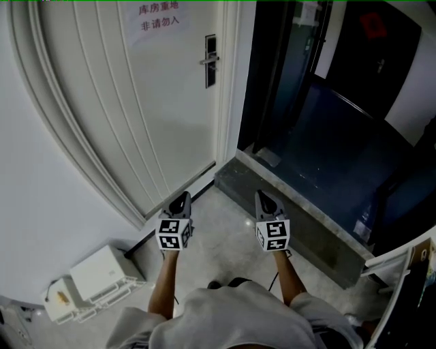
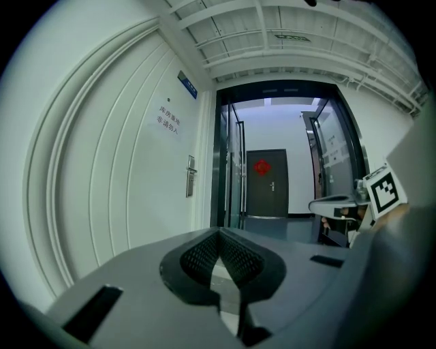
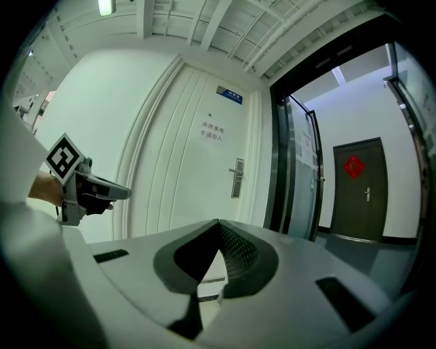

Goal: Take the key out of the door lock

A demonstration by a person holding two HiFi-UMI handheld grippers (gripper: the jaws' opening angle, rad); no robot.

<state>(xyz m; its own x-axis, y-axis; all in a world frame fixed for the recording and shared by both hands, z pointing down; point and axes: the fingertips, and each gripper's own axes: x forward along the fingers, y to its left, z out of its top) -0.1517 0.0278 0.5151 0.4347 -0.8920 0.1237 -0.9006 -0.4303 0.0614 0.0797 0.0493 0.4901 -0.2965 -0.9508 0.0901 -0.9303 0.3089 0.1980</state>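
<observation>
The white door [image 1: 136, 102] carries a dark lock plate [image 1: 210, 61] with a metal handle, far ahead of both grippers. A key on it is too small to make out. The lock plate [image 2: 191, 176] shows left of centre in the left gripper view, and the lock plate [image 3: 236, 178] near the middle of the right gripper view. My left gripper [image 1: 180, 200] and right gripper [image 1: 262, 198] are held side by side low over the floor. Both are shut with nothing between the jaws. The left gripper [image 2: 219, 232] and right gripper [image 3: 218, 222] point toward the door.
A paper sign [image 1: 158, 19] hangs on the door. Right of the door a dark stone threshold [image 1: 293, 211] leads into a dark corridor with a glass door. White boxes [image 1: 95, 279] lie on the floor by the wall at lower left. A dark door [image 2: 266, 183] closes the corridor's end.
</observation>
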